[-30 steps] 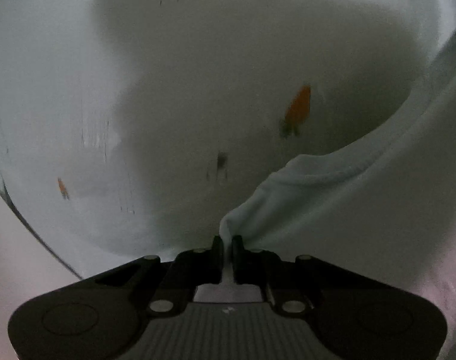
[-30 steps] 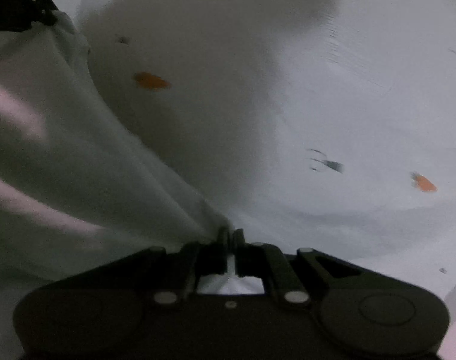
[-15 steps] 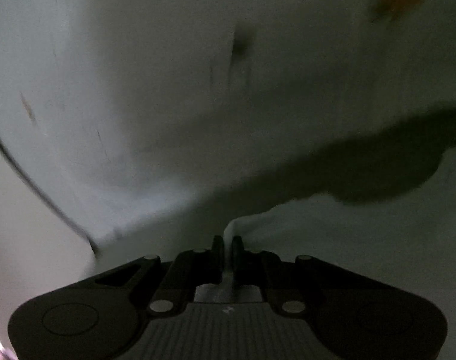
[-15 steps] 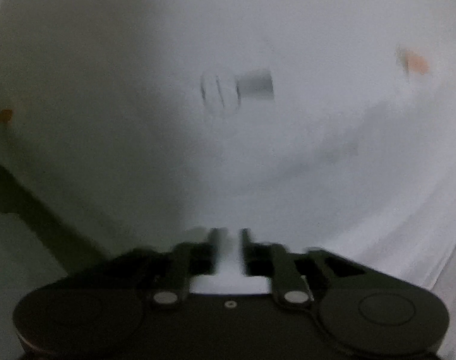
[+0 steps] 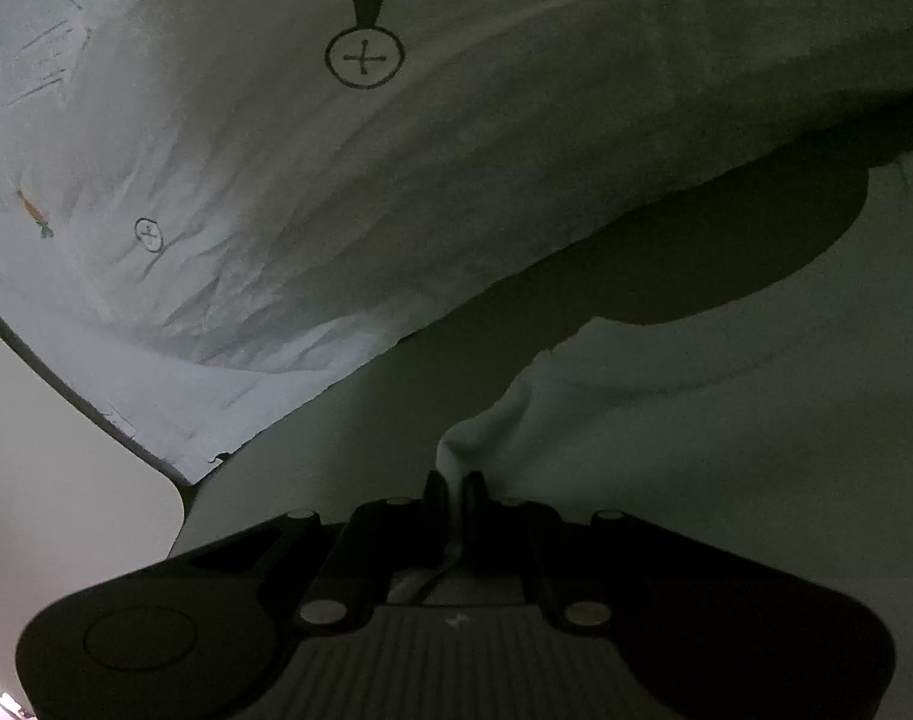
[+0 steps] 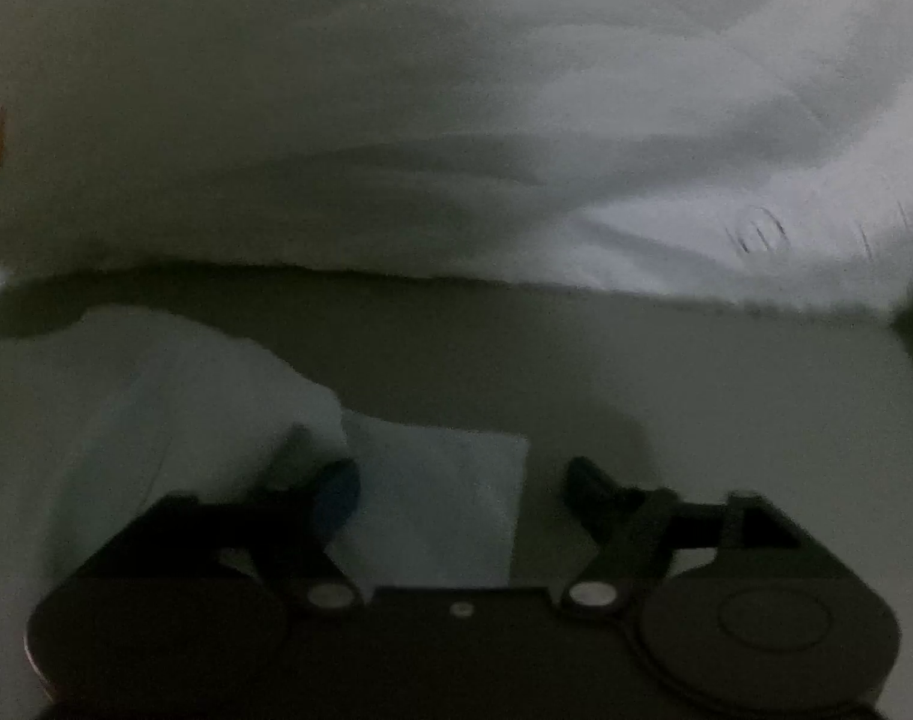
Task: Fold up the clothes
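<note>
My left claw clamped on pinched edge of pale garment. My right claw spread apart, cloth corner lying loose between fingers. Garment draped low over white covered tabletop. I'd lower left edge flat, align hems, then release.

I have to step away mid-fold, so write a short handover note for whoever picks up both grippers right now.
Left gripper: shut on a pinch of the pale garment.
Right gripper: open, a garment corner lying loose between its fingers, not clamped.
The garment lies over the printed white sheet on the table.
Done: one side appears laid down and released.
Left: probably set down the left pinch, then make the next fold.
</note>
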Motion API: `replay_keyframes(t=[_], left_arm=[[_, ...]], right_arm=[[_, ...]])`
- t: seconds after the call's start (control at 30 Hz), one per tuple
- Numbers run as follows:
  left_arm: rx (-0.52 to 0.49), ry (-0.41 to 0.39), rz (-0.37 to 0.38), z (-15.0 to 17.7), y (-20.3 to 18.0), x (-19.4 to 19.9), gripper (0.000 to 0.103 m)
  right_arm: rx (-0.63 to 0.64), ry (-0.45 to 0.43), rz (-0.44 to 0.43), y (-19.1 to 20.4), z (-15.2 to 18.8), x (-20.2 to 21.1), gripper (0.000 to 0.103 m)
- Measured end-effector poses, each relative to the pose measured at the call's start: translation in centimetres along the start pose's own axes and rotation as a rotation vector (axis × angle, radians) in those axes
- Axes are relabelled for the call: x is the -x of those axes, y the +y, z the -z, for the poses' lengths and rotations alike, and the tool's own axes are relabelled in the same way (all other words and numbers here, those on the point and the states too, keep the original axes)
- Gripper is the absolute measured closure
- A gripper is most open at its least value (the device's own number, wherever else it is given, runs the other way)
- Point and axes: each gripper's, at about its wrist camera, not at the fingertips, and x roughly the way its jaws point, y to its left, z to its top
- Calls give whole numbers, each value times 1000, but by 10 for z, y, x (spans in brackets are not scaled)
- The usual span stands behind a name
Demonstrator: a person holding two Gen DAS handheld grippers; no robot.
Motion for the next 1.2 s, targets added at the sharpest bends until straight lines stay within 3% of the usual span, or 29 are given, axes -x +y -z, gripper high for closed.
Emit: replay_keyframes(t=[0.03, 0.1, 0.17, 0.23, 0.3, 0.4, 0.47, 0.5, 0.6, 0.7, 0.8, 0.83, 0.9, 0.97, 1.0, 1.03, 1.1, 1.13, 1.17, 1.2], left_arm=[[13, 3, -3, 0, 0, 1, 96], [27, 5, -19, -2, -1, 3, 96], [17, -18, -54, -5, -3, 8, 97], [34, -22, -44, -10, -3, 14, 97], [69, -13, 25, -16, -5, 21, 96], [-7, -68, 46, -19, -29, 32, 96], [-62, -87, 51, -17, -41, 36, 96], [-68, -89, 58, -16, -41, 36, 96], [-38, -85, 103, -16, -30, 35, 95], [-41, -98, 134, -14, -26, 36, 95], [-25, -111, 176, -13, -19, 36, 94], [-12, -113, 192, -13, -14, 32, 90], [18, -124, 210, -14, -3, 24, 74], [56, -133, 226, -15, 8, 17, 31], [93, -122, 247, -17, 15, 11, 21], [132, -106, 283, -18, 24, 5, 15], [220, -49, 424, -20, 42, -9, 16], [266, -21, 482, -20, 49, -16, 21], [301, -4, 534, -19, 54, -20, 37], [314, -12, 576, -17, 55, -17, 48]], right_arm=[[8, -14, -18, -2, -7, -3, 93], [41, -30, 34, 3, -11, -1, 94], [146, -77, 204, 7, -4, 14, 95], [155, -107, 344, -11, -4, 28, 96], [91, -86, 375, -42, -4, 45, 96], [186, -41, 443, -51, 10, 52, 96], [190, 27, 458, -50, 17, 44, 91], [191, 62, 465, -49, 20, 40, 81], [94, -22, 492, -45, 5, 49, 54], [19, -110, 348, -27, -21, 51, 50], [34, -84, -15, 4, -48, 16, 28], [60, -61, -119, 16, -55, 1, 27], [152, -29, -210, 43, -64, -32, 27], [263, -2, -255, 73, -70, -63, 27], [306, 12, -255, 82, -72, -76, 27], [335, 17, -253, 89, -72, -84, 26], [336, -3, -296, 95, -74, -91, 27], [321, -4, -315, 93, -77, -97, 38], [305, -12, -326, 92, -78, -99, 51], [314, -18, -315, 96, -77, -96, 84]])
